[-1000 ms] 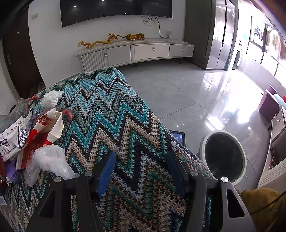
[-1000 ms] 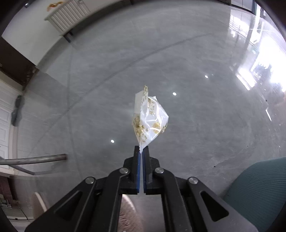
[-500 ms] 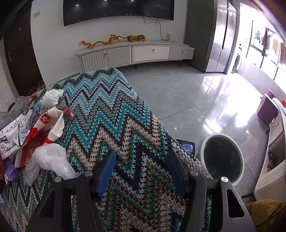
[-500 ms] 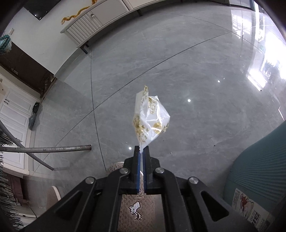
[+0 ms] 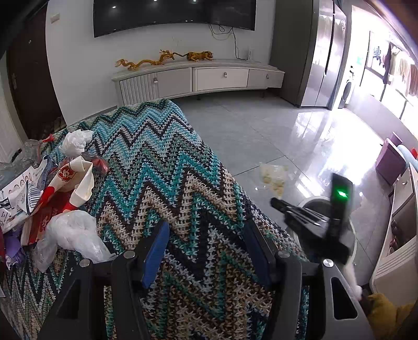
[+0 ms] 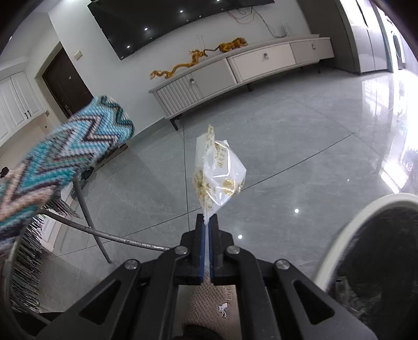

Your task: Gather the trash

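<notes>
Grey floor behind; right tool (image 6: 207,222) pinches clear wrapper (image 6: 218,171)

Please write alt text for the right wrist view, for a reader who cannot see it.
The right gripper is shut on a corner of a clear plastic wrapper with gold print, held above a grey tiled floor. A white-rimmed bin stands at lower right.

Glossy grey tile floor (image 6: 287,125), white wall, wall-mounted TV (image 5: 172,15), low white cabinet (image 5: 198,78), bright windows right.
</notes>
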`<state>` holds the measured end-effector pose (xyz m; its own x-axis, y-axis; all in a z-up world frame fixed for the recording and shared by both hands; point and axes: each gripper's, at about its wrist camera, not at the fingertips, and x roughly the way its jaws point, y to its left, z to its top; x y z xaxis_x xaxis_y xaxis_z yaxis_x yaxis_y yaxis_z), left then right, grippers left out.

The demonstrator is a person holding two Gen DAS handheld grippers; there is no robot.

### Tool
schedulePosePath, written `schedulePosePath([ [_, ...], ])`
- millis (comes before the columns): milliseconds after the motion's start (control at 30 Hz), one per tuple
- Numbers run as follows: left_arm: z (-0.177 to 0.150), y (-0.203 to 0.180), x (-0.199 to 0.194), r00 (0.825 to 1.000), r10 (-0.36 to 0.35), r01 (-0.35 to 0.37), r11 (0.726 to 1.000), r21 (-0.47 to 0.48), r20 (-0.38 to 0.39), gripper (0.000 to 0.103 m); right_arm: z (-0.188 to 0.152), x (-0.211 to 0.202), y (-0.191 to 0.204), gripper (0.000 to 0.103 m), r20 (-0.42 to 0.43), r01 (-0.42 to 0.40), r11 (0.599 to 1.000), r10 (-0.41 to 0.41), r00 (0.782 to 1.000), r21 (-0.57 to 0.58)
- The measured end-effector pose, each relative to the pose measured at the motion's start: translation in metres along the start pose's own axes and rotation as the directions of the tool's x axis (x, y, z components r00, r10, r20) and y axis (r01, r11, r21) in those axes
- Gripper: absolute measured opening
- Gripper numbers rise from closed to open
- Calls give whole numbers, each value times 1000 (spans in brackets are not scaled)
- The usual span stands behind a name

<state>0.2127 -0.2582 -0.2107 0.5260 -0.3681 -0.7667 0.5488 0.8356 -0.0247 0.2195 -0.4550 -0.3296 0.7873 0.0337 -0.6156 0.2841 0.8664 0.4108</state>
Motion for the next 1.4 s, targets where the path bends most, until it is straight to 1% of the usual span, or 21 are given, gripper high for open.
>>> schedulePosePath([
  [100, 0, 0, -1, 1000, -6, 6, 1000, -4, 8, 57, -6, -55, -18, 2, 14, 102, 995, -102, 995, 13],
  [167, 0, 1, -2, 1000, -9, 9, 1000, -6, 14, 57, -14, -78, -38, 2, -7, 179, 983, -179, 984, 50],
  [200, 0, 1, -3, 1000, -9, 10, 1000, -6, 17, 57, -19, -85, -48, 2, -26, 224, 972, -223, 975, 65],
  [233, -1, 1, -4, 1000, -9, 9, 1000, -6, 21, 57, -23, -88, -60, 6, -58, 263, 961, -259, 964, 87],
  [300, -1, 1, -5, 1000, -3, 4, 1000, -6, 30, 57, -33, -89, -86, 6, -97, 287, 946, -275, 957, 152],
  [333, -1, 1, -6, 999, 1, 0, 1000, -7, 34, 58, -35, -89, -94, 8, -118, 310, 936, -293, 949, 167],
  [367, -1, 1, -7, 999, 5, -4, 1000, -7, 38, 61, -36, -88, -99, 13, -138, 328, 929, -307, 942, 171],
  [400, -1, 0, -9, 999, 10, -10, 1000, -5, 45, 62, -38, -91, -101, 35, -139, 336, 925, -315, 939, 177],
  [433, -2, -1, -11, 998, 15, -15, 1000, -1, 53, 63, -37, -95, -103, 60, -139, 349, 918, -327, 935, 190],
  [467, -2, -2, -12, 998, 20, -20, 1000, 2, 60, 65, -35, -103, -102, 62, -132, 357, 911, -335, 933, 205],
  [533, -3, -5, -15, 997, 35, -36, 999, 14, 75, 66, -28, -126, -94, 62, -94, 343, 914, -331, 939, 218],
  [633, -3, -9, -20, 994, 66, -69, 997, 32, 92, 66, -7, -166, -68, 62, -23, 336, 924, -338, 941, 184],
  [700, -2, -7, -31, 988, 89, -92, 995, 23, 124, 66, 7, -197, -49, 61, 31, 328, 930, -337, 941, 164],
  [800, -5, 1, -65, 980, 93, -93, 996, -7, 178, 66, 25, -241, -17, 61, 112, 300, 945, -315, 942, 130],
  [900, -14, 15, -103, 971, 88, -88, 996, -13, 222, 66, 34, -270, 24, 61, 164, 265, 962, -273, 948, 73],
  [967, -25, 31, -127, 968, 106, -106, 994, -12, 226, 66, 36, -279, 54, 61, 180, 224, 974, -226, 957, 33],
  [1067, -44, 61, -156, 971, 118, -115, 993, -27, 209, 66, 36, -282, 99, 61, 182, 159, 987, -151, 972, -31],
  [1133, -57, 82, -173, 966, 153, -149, 988, -33, 211, 66, 36, -280, 127, 61, 172, 101, 993, -89, 981, -65],
  [1200, -71, 108, -189, 960, 190, -184, 982, -48, 207, 66, 34, -277, 156, 61, 160, 66, 991, -48, 986, -113],
  [1400, -100, 184, -221, 954, 237, -216, 968, -125, 182, 66, 28, -266, 229, 61, 114, -25, 968, 54, 992, -248],
])
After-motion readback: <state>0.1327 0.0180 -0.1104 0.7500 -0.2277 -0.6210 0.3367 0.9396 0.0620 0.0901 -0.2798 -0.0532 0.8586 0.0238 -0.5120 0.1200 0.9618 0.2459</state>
